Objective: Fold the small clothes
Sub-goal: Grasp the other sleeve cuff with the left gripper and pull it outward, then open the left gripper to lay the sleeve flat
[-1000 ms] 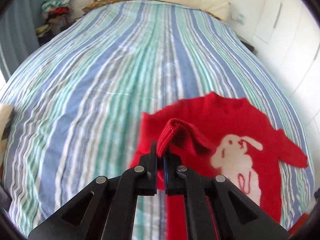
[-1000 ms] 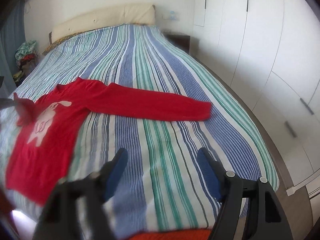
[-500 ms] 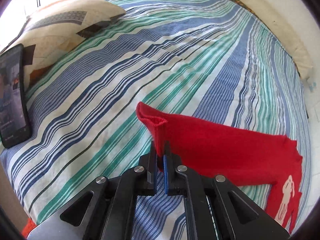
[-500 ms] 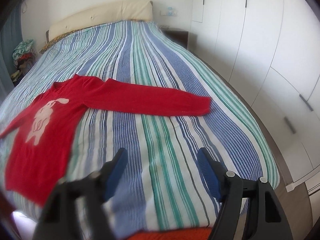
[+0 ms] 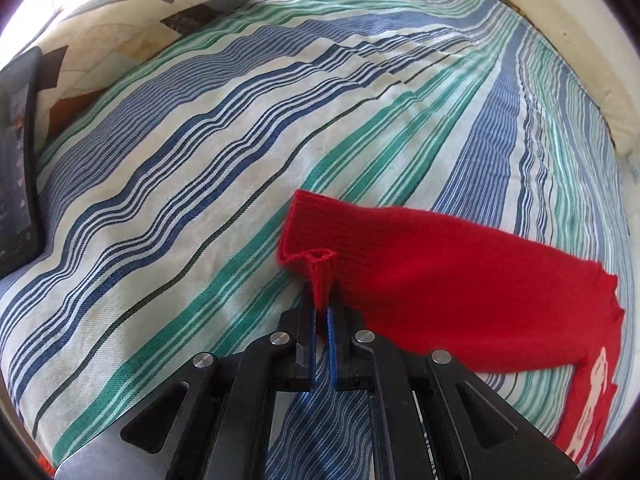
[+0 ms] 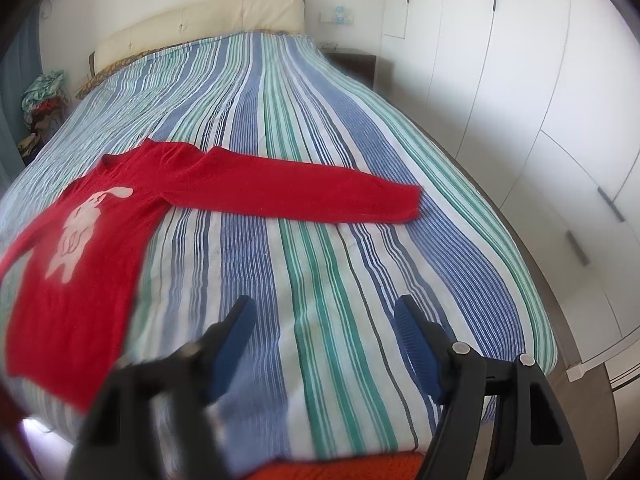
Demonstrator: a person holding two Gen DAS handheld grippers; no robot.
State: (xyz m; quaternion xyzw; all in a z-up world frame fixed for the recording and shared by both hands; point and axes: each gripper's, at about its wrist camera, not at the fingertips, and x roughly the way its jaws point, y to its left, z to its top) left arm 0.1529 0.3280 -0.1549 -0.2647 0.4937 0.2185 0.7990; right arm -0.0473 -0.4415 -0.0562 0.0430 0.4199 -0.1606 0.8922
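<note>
left wrist view: the left gripper (image 5: 322,314) has its jaws nearly closed, pinching the cuff (image 5: 310,256) of one sleeve (image 5: 420,264) of the red sweater (image 5: 480,312); that sleeve is drawn out sideways over the striped bedspread (image 5: 200,184), low over it, away from the body with its white rabbit print (image 5: 592,404). no fold shows here, so the task looks to be at its start, with the garment only being laid out. a patterned pillow (image 5: 132,28) and a dark tablet (image 5: 18,160) sit well off to the left, and bare bed lies ahead of the cuff

right wrist view: the right gripper (image 6: 324,336) hovers with jaws wide apart, holding nothing, near the foot of the bed. the sweater lies face up on the left half, its other sleeve (image 6: 304,192) stretched flat toward the bed's right edge (image 6: 532,300), ending short of it. both sleeves and the body are left to fold. white wardrobe doors (image 6: 520,80) stand beyond that edge; plenty of bare bedspread lies between gripper and sleeve
</note>
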